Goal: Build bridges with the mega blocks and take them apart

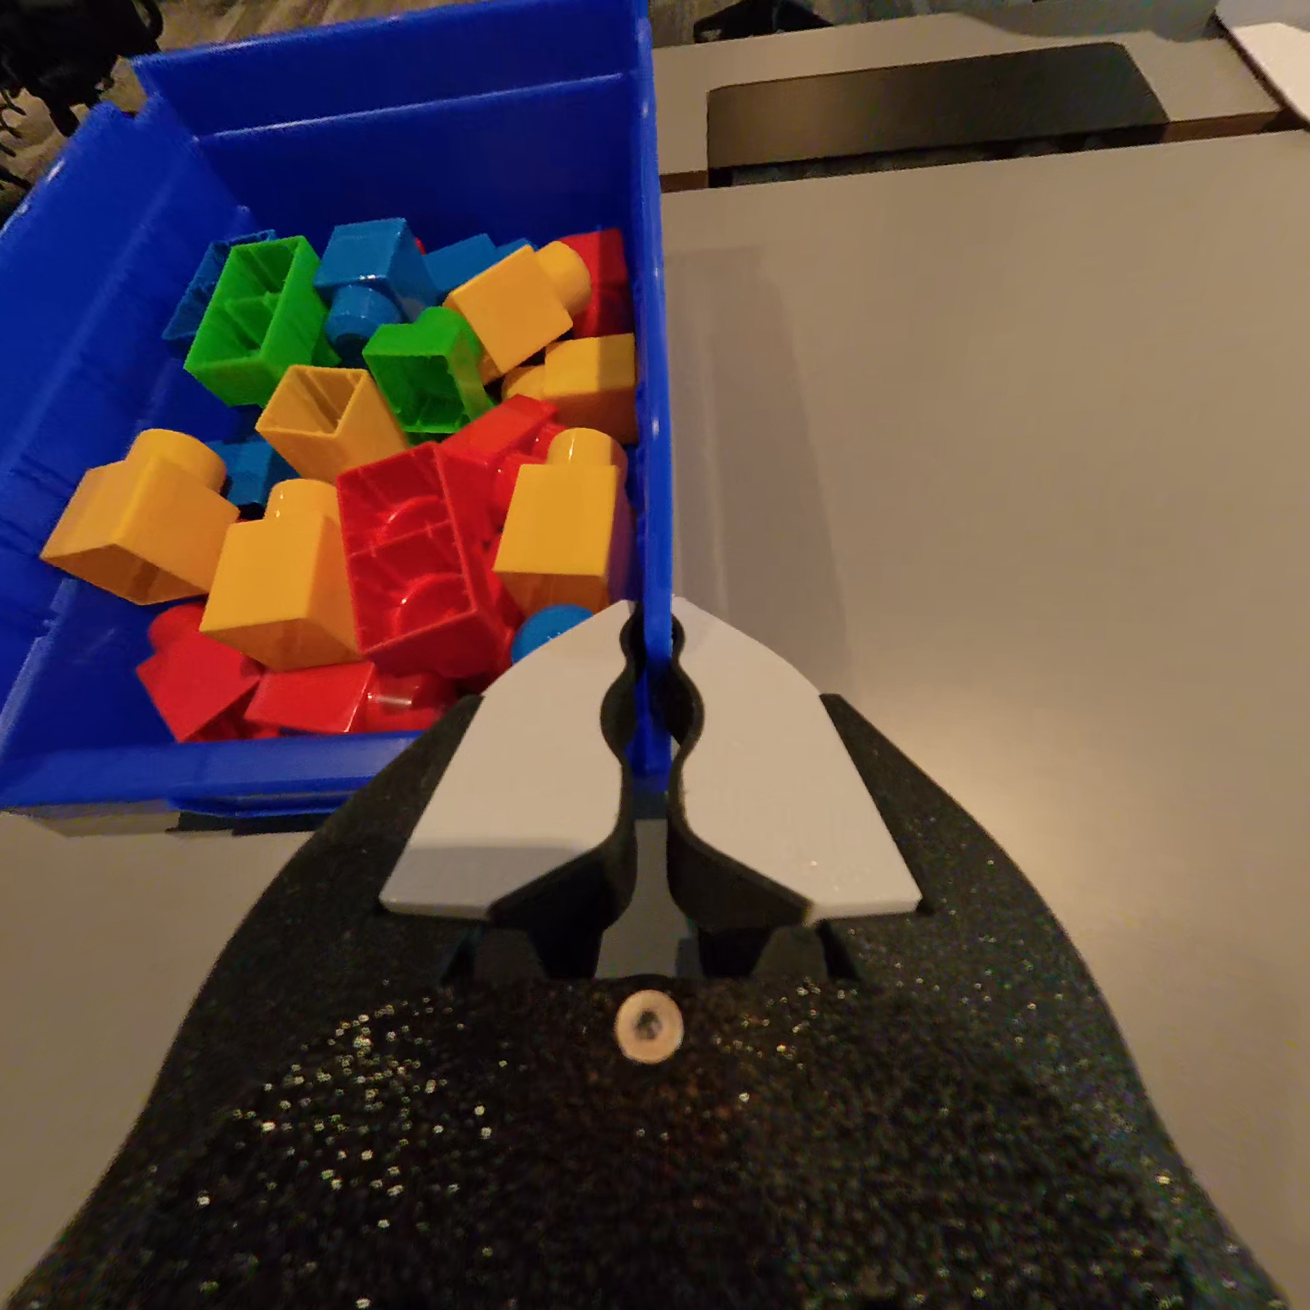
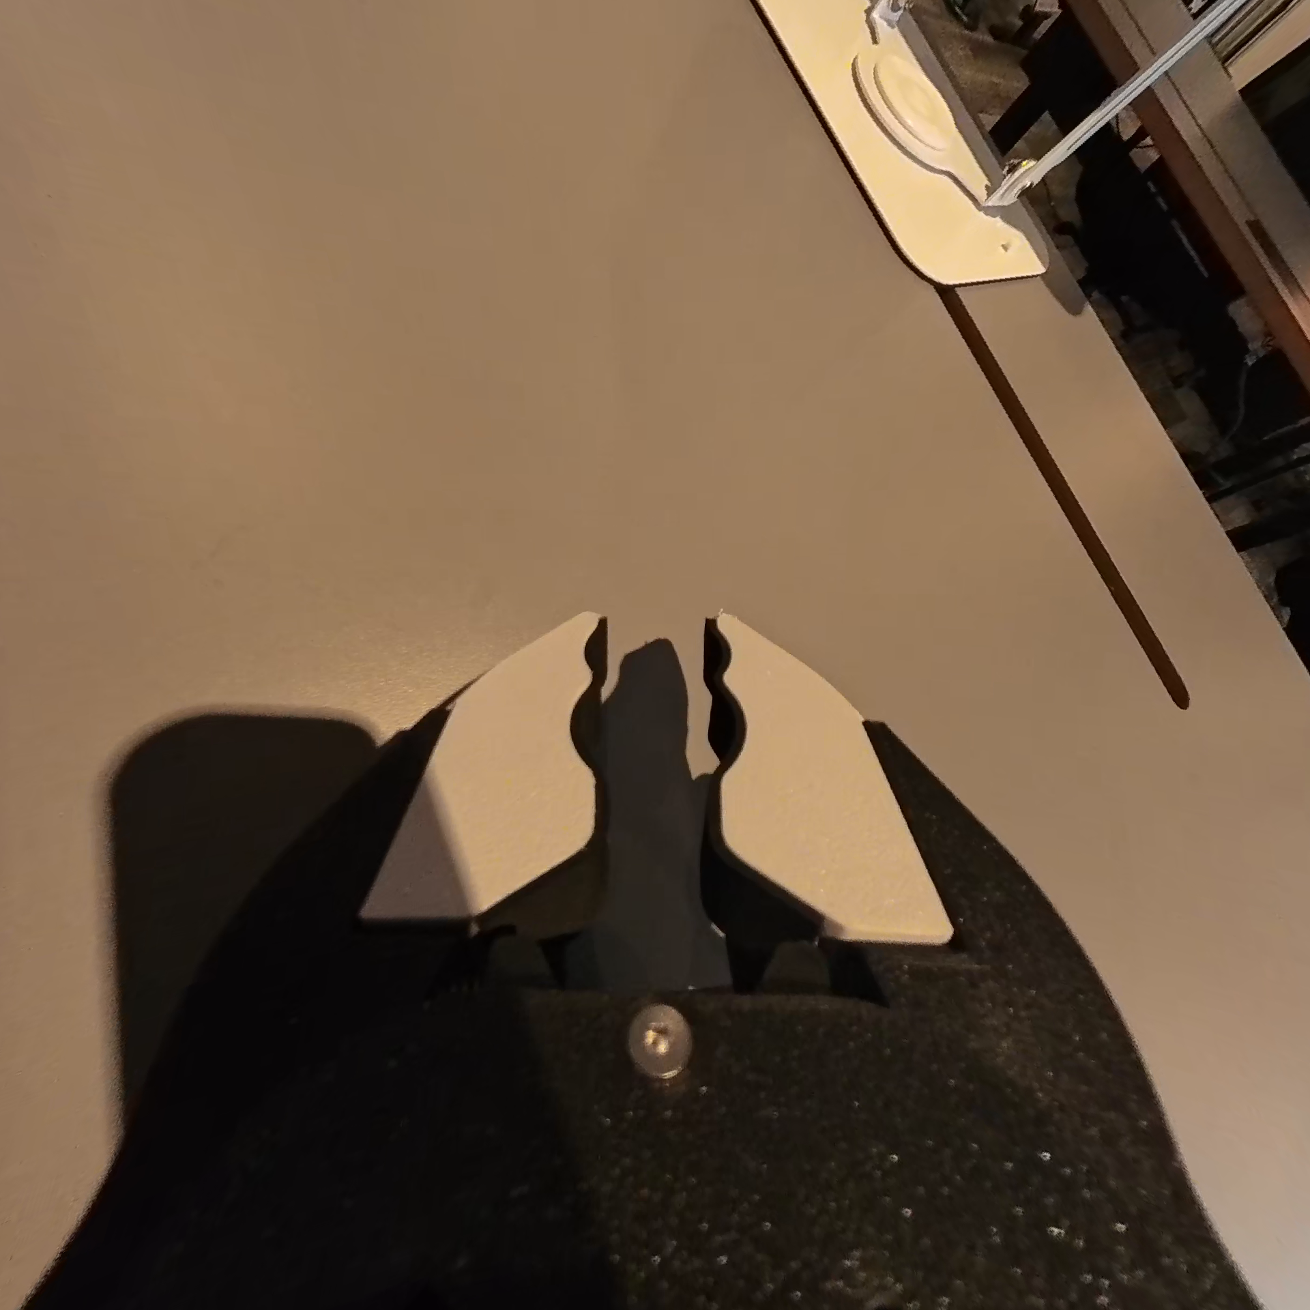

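A blue plastic bin stands on the grey table at the left of the left wrist view. It holds several mega blocks: yellow, red, green and blue, lying jumbled. My left gripper is shut on the bin's right wall near its front corner, one finger inside the bin and one outside. My right gripper is open a little and empty, low over bare table. No blocks show in the right wrist view.
The grey table spreads right of the bin. A dark flat panel lies at the back. In the right wrist view a white plate with a metal bracket sits at the table's far right edge, with a thin dark slot below it. Tip to tip, the grippers are about 65 cm apart.
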